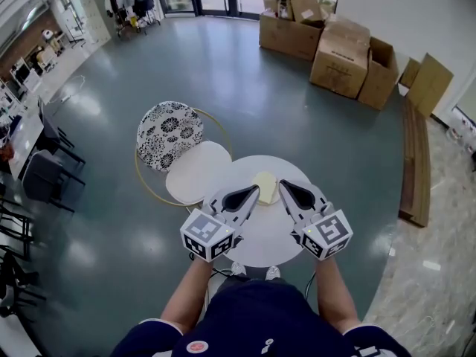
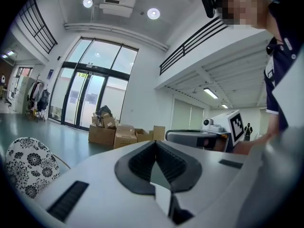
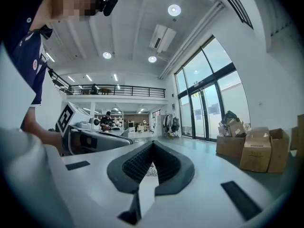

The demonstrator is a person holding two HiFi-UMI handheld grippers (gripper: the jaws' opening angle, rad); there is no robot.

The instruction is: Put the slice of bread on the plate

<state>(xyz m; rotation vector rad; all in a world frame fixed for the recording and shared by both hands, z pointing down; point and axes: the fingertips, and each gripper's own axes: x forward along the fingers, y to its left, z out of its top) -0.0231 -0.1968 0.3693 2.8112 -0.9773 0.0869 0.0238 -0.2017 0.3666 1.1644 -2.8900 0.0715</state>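
Note:
A pale yellow slice of bread (image 1: 265, 187) lies on the round white table (image 1: 256, 240), seen in the head view. I cannot make out a plate's rim under it. Both grippers hover above the table, their tips just short of the bread on either side. My left gripper (image 1: 255, 190) is shut with nothing between its jaws, and its ribbed pads (image 2: 142, 161) meet at the tip. My right gripper (image 1: 282, 185) is also shut and empty. Both gripper views look level across the hall, so neither shows the bread or the table.
A chair with a white round seat (image 1: 197, 171) and a black-and-white patterned back (image 1: 169, 134) stands at the table's far left. Cardboard boxes (image 1: 338, 50) are stacked at the back right. Desks and dark chairs (image 1: 37, 177) line the left wall. The person's legs (image 1: 260, 318) are below.

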